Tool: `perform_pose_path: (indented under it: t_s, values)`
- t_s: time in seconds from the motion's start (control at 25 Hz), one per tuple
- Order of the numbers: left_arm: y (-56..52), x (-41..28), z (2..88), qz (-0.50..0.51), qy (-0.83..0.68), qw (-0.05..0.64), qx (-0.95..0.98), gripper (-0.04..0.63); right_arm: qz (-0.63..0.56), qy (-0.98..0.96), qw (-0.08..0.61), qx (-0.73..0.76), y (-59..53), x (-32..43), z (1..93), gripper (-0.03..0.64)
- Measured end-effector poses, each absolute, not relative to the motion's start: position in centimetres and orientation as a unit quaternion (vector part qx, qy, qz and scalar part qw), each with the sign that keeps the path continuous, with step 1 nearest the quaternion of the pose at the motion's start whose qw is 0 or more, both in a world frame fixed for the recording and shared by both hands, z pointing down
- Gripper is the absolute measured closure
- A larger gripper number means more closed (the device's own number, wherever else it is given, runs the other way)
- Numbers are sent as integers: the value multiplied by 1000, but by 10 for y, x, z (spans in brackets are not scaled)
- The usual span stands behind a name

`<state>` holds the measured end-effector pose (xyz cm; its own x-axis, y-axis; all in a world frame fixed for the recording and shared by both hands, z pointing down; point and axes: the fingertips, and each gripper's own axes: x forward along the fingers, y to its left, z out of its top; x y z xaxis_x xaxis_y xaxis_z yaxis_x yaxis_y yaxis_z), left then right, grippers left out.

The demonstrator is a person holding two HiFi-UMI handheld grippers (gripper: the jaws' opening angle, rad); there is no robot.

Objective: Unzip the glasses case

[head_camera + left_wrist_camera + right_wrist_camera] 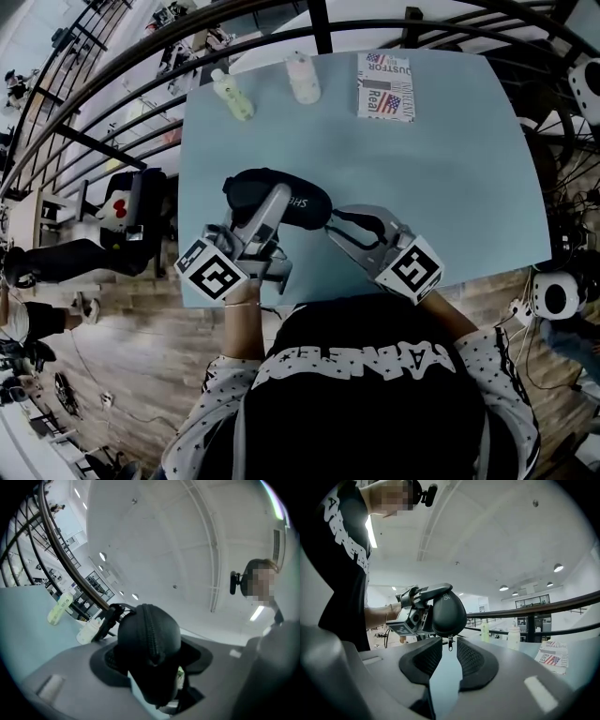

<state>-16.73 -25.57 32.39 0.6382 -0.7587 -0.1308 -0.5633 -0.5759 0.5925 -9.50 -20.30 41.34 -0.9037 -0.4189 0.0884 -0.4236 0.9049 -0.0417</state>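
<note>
- The glasses case was held just above the desk, close to its near edge and left of the middle; the left gripper was clamped across its body, zip seam facing out.
- The right gripper had its jaws narrowly apart, pointing at the case's end; the zip pull hung at the mouth of the gap, and I saw no pad pressing on it.
- The likeliest failure, as I judged it, was a missed pinch; the pull was small, thin and free to swing, so jaws closing slightly off line would have nipped air or only its tip, which then slips out under a tug.
- A pull dragged across the seam rather than along it could have jammed the slider; the curve at the case's end made that more likely.
- A hard tug might have twisted the smooth, rounded case within the left gripper's hold, or dragged it free to drop over the near edge.
- The two bottles at the far edge stood well apart from all this; I judged them safe.
</note>
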Motion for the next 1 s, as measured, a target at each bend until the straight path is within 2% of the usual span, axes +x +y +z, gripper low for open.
perform_pose_path:
  t_s: [0.08, 0.12, 0.2, 0.68, 1.0]
  values:
    - [-255, -166, 323, -191, -379, 261, 867, 595, 22, -974, 44, 221, -203, -95, 413, 533]
    - [-254, -166, 323, -192, -379, 261, 867, 595, 19, -973, 46, 224, -203, -94, 413, 580]
    - [-251, -166, 323, -191, -374, 260, 870, 595, 11, -973, 51, 226, -201, -92, 413, 606]
    - [-226, -147, 346, -151, -325, 279, 891, 595, -130, -954, 176, 205, -197, -72, 434, 607]
    - [-223, -138, 356, -138, -306, 289, 897, 595, -144, -949, 199, 199, -200, -61, 436, 608]
